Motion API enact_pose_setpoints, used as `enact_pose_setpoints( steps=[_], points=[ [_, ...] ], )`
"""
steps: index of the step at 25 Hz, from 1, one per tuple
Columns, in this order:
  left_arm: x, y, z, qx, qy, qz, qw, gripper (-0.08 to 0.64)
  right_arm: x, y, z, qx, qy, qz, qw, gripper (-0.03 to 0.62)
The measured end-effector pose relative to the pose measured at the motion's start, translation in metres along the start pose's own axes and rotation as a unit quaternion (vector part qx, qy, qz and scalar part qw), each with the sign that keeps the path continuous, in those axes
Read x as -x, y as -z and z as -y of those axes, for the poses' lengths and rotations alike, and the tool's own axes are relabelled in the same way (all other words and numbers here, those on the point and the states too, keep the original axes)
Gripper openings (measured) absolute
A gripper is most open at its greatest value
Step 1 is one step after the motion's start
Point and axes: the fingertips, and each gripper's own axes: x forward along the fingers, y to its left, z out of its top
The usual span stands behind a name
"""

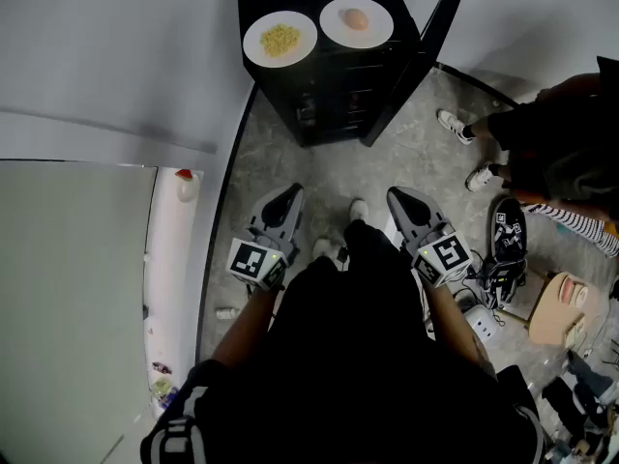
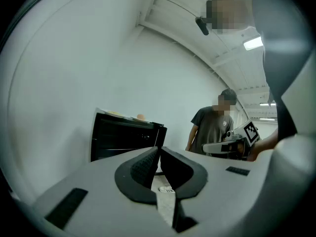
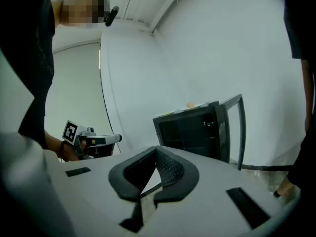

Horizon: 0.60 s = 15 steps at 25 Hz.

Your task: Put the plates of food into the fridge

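Since neither plate has been picked up yet, the left gripper (image 1: 288,197) and the right gripper (image 1: 400,197) are carried low and side by side. Each has its fingers pressed together on nothing, probably just a resting way to hold them on the approach. Well ahead of both sets of fingertips stands the small black fridge (image 1: 334,104). Its door (image 1: 430,42) is swung open beyond the right fingers, so the shelves can be reached from the front. On its top, far past the fingertips, sit the plate of yellow food (image 1: 280,39), ahead of the left fingers, and the plate with a round pale-orange item (image 1: 356,21), nearer the right fingers' line. With one plate roughly in line with each gripper, taking one per hand seems natural. A bystander (image 1: 556,133) stands off beyond the right fingers, clear of the path.
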Motion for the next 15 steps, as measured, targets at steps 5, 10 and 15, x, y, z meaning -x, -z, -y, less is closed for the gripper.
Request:
enact_pose_setpoints(
  steps=[5, 10, 15],
  points=[
    [0.039, -0.016, 0.010, -0.023, -0.023, 0.009, 0.9994, 0.036, 0.015, 0.010, -0.048, 0.013, 0.005, 0.002, 1.000, 0.025],
    [0.056, -0.008, 0.018, -0.027, -0.047, 0.017, 0.9984, 0.035, 0.015, 0.019, -0.068, 0.007, -0.021, -0.003, 1.000, 0.025],
    [0.054, -0.003, 0.042, -0.024, -0.040, 0.019, 0.9987, 0.035, 0.023, 0.005, -0.068, 0.006, -0.037, 0.025, 0.999, 0.025]
  ],
)
